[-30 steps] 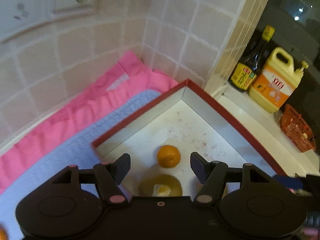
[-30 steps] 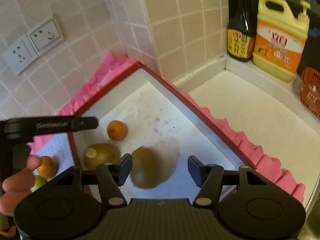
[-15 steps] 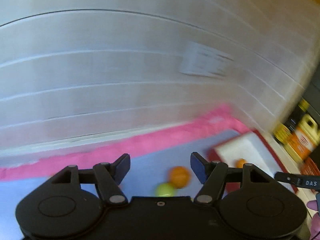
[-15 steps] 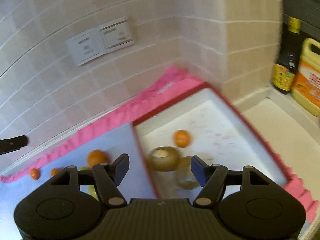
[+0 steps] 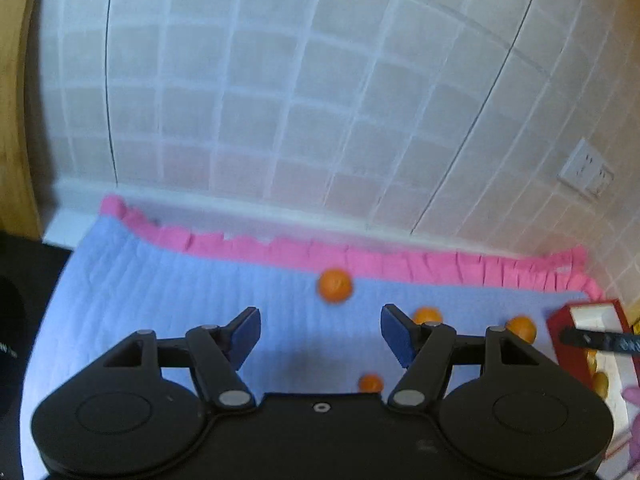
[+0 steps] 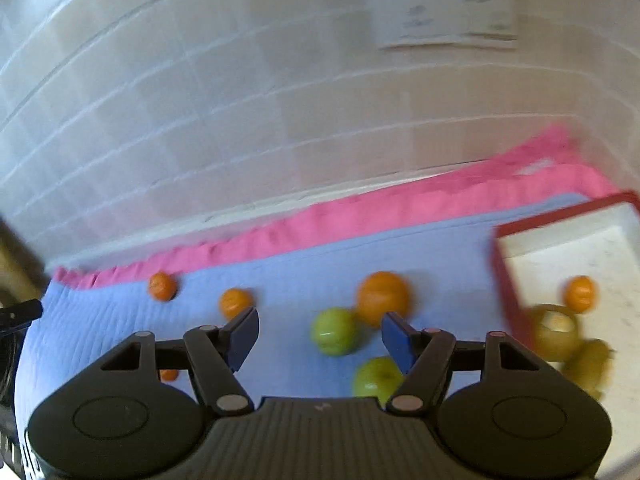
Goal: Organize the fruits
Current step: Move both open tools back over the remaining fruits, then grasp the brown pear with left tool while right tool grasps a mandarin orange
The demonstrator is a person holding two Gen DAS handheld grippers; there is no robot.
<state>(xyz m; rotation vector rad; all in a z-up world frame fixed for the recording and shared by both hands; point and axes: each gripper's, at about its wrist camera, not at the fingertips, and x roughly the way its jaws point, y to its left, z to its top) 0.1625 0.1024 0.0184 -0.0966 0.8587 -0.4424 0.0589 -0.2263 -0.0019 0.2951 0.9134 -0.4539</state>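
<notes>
In the right wrist view my right gripper (image 6: 319, 334) is open and empty above the blue mat (image 6: 120, 320). A green apple (image 6: 334, 331) lies between its fingers, a second green apple (image 6: 374, 376) near the right finger, a large orange (image 6: 383, 298) just behind. Small oranges (image 6: 162, 286) (image 6: 235, 302) lie to the left. The red-rimmed white box (image 6: 560, 236) at right holds a small orange (image 6: 580, 294) and yellow-brown pears (image 6: 556, 332). In the left wrist view my left gripper (image 5: 320, 338) is open and empty above the mat, with a small orange (image 5: 335, 285) ahead of it and others (image 5: 427, 315) (image 5: 370, 383) nearby.
A pink cloth (image 5: 360, 256) lies under the mat along the tiled wall (image 5: 280, 100). A wall socket (image 6: 444, 10) sits above. The box (image 5: 592, 316) and the other gripper's finger (image 5: 600, 340) show at the right edge of the left wrist view. A dark object (image 5: 16, 320) stands off the mat's left end.
Both grippers have swung left, away from the box, over the blue mat with the loose fruit. Both stay open and empty.
</notes>
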